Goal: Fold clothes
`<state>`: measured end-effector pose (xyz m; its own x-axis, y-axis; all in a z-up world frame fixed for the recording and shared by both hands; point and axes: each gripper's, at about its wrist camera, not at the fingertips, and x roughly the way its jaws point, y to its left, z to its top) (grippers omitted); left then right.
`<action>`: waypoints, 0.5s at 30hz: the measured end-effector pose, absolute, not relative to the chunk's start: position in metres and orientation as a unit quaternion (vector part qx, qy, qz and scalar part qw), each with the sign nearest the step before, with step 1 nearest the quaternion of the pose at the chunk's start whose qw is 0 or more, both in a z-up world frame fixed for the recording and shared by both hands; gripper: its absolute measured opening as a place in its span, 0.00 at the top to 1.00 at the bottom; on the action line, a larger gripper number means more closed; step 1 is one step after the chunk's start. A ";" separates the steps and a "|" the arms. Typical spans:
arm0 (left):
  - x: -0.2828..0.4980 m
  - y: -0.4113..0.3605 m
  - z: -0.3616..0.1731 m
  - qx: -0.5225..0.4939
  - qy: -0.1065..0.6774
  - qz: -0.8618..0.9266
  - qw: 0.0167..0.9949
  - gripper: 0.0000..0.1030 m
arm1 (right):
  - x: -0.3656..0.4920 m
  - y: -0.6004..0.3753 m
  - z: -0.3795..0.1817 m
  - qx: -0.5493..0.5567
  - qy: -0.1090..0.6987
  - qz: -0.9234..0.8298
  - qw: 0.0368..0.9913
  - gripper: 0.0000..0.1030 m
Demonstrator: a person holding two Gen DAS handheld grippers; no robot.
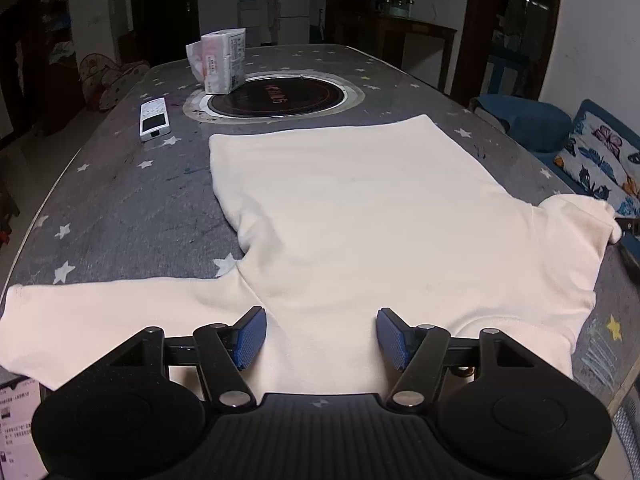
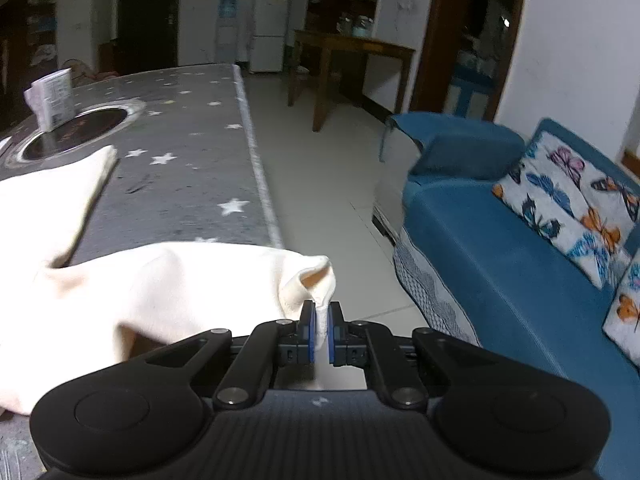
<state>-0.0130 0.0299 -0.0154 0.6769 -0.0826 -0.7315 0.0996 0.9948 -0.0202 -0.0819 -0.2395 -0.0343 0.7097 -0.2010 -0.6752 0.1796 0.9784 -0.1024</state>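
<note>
We hold our left gripper (image 1: 320,336) with its blue pads spread wide just above the near edge of the cream shirt (image 1: 360,216), which lies flat ahead of it on the star-patterned table (image 1: 120,208). Our right gripper (image 2: 320,330) is pressed together on the shirt's sleeve cuff (image 2: 320,280), lifted off the table edge, with the blue sofa (image 2: 500,260) to its right.

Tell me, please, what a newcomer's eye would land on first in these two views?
First the cream shirt, spread flat across the grey star-patterned table, one sleeve stretching left. Next the right gripper, jaws shut on the other sleeve's cuff at the table's edge, while the left gripper hovers open over the shirt's near edge. Then the blue sofa with butterfly cushions, on the right.
</note>
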 end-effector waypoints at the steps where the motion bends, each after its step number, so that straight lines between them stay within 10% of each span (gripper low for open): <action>1: -0.013 0.030 -0.015 0.011 0.400 -0.049 0.915 0.37 | -0.081 -0.241 -0.033 -0.014 0.366 -0.105 0.925 0.95; 15: -0.015 -0.009 0.006 -0.019 0.387 -0.172 0.906 0.36 | -0.068 -0.261 -0.024 0.050 0.355 -0.099 0.928 0.68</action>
